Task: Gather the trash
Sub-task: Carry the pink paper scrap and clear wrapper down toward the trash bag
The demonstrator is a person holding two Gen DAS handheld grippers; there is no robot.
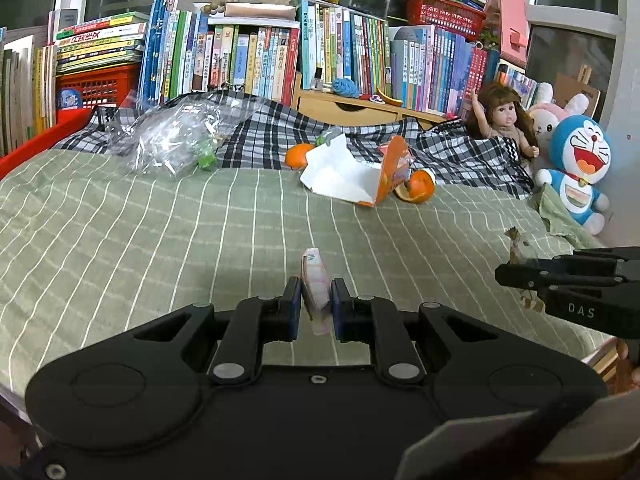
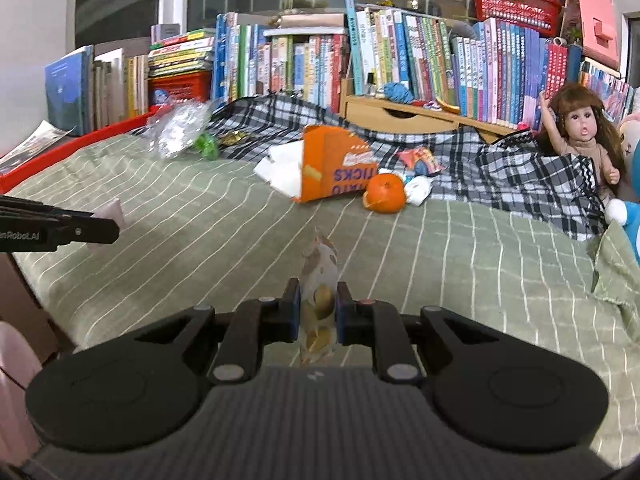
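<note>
A green striped bed cover (image 1: 160,220) is spreading across the bed, with a plaid blanket (image 1: 460,148) bunching along its far edge. Rows of books (image 1: 256,60) are standing behind, while a doll (image 1: 506,120) and a Doraemon plush (image 1: 578,168) are sitting beside the wall.

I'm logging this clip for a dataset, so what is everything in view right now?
Box: one, orange, torn open, mid bed.
Oranges: two, either side of the box.
Plastic bag: one, clear, far left of bed.
Small wrappers: a few, mixed colours, behind the box.
Blanket: one, black-white plaid, bunched at the back.
Bedsheet: green, white stripes.
Books: many, shelved behind.
Crates: two, red.
Doll: one, brown hair, right.
Plush toys: blue one, pink one, right corner.
Left gripper: shut on pink wrapper.
Right gripper: shut on gold-patterned wrapper.
</note>
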